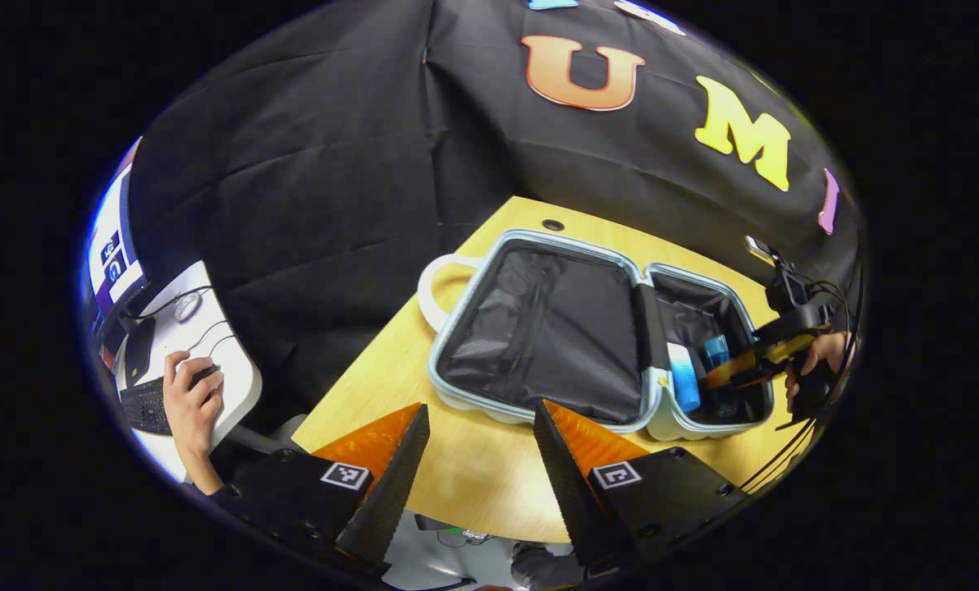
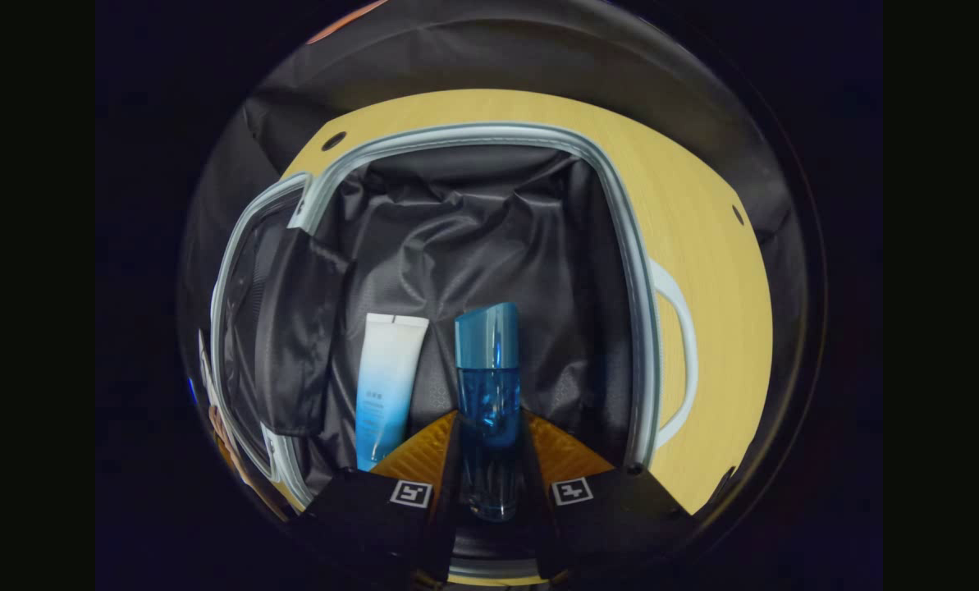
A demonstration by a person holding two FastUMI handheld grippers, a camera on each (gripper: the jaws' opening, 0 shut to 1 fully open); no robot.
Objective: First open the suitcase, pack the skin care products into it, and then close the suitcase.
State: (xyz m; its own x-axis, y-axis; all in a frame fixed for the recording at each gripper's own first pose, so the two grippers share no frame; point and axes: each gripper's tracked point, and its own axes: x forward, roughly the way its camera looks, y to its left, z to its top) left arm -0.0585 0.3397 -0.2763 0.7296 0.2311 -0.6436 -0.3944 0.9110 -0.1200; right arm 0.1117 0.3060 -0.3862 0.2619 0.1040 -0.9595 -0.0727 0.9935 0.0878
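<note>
Open suitcase on the tabletop, products going into one half.

Left gripper view: the left hand-held gripper (image 1: 477,460) hangs wide open and empty above the tabletop (image 1: 473,476), near the open suitcase (image 1: 538,328); the right hand-held gripper (image 1: 727,373) reaches into its far half.
Right gripper view: the right hand-held gripper (image 2: 489,460) is closed on a blue bottle (image 2: 489,394) inside the suitcase (image 2: 489,238), just beside a white-and-blue tube (image 2: 384,386) lying on the lining.

Blue bottle (image 2: 489,402) base hidden btwn jaws; tube (image 2: 384,390) bottom cut off.
</note>
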